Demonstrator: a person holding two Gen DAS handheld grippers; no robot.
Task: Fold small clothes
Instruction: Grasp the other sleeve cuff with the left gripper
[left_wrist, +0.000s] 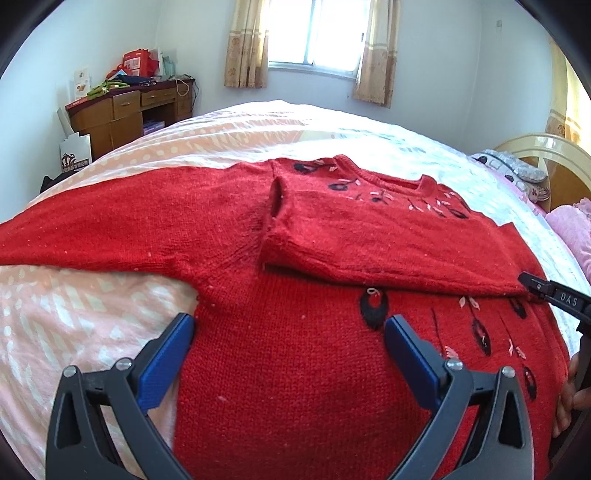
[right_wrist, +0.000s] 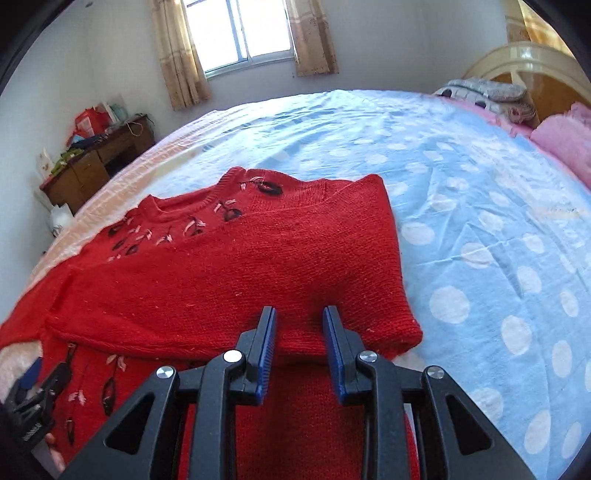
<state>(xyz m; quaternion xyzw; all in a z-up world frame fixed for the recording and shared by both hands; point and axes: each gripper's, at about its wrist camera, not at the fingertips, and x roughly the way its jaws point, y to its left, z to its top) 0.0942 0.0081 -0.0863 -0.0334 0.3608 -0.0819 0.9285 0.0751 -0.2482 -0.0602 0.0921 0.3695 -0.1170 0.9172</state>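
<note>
A red knit sweater (left_wrist: 295, 369) with black and pink embroidery lies flat on the bed. Its right sleeve (left_wrist: 388, 247) is folded across the chest; its left sleeve (left_wrist: 110, 229) stretches out to the left. My left gripper (left_wrist: 290, 328) is wide open and empty, low over the sweater's body. My right gripper (right_wrist: 299, 321) is open with a narrower gap, empty, just above the folded sleeve (right_wrist: 258, 280) at the sweater's right edge; its tip also shows in the left wrist view (left_wrist: 532, 284).
The bed (right_wrist: 480, 221) has a blue dotted sheet on the right and a peach one (left_wrist: 74, 332) on the left. Pillows (right_wrist: 487, 92) and a pink blanket (right_wrist: 565, 144) lie by the headboard. A cluttered wooden desk (left_wrist: 122, 110) stands by the far wall.
</note>
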